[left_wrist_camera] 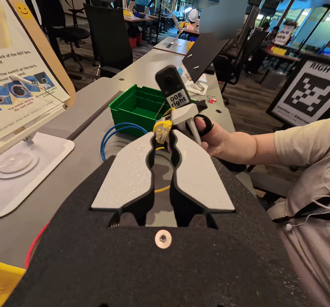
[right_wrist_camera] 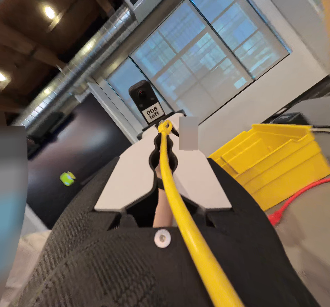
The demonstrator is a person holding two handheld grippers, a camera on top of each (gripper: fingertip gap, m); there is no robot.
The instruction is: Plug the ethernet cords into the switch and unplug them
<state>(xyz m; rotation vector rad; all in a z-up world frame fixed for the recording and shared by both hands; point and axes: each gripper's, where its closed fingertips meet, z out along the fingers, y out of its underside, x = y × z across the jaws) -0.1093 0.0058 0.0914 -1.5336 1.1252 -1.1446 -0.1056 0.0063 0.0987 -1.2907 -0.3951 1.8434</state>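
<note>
Between the tips of my left hand-held gripper [left_wrist_camera: 162, 136] sits the yellow ethernet plug [left_wrist_camera: 162, 130], pinched there and raised above the table [left_wrist_camera: 89, 170]. My right hand-held gripper [right_wrist_camera: 165, 138] meets it head-on from the far side, its fingers pressed together on the yellow cord [right_wrist_camera: 180, 200] just behind the plug; the cord runs back along that gripper's body toward its camera. My right hand [left_wrist_camera: 221, 143] holds that tool. Just beyond the plug stands a green bin [left_wrist_camera: 137, 109], with a blue cord [left_wrist_camera: 114, 136] coiled on the table before it. A red cord [right_wrist_camera: 292, 198] lies beside a yellow bin [right_wrist_camera: 278, 161]. An instruction board [left_wrist_camera: 26, 84] stands at left. I cannot see the switch.
</note>
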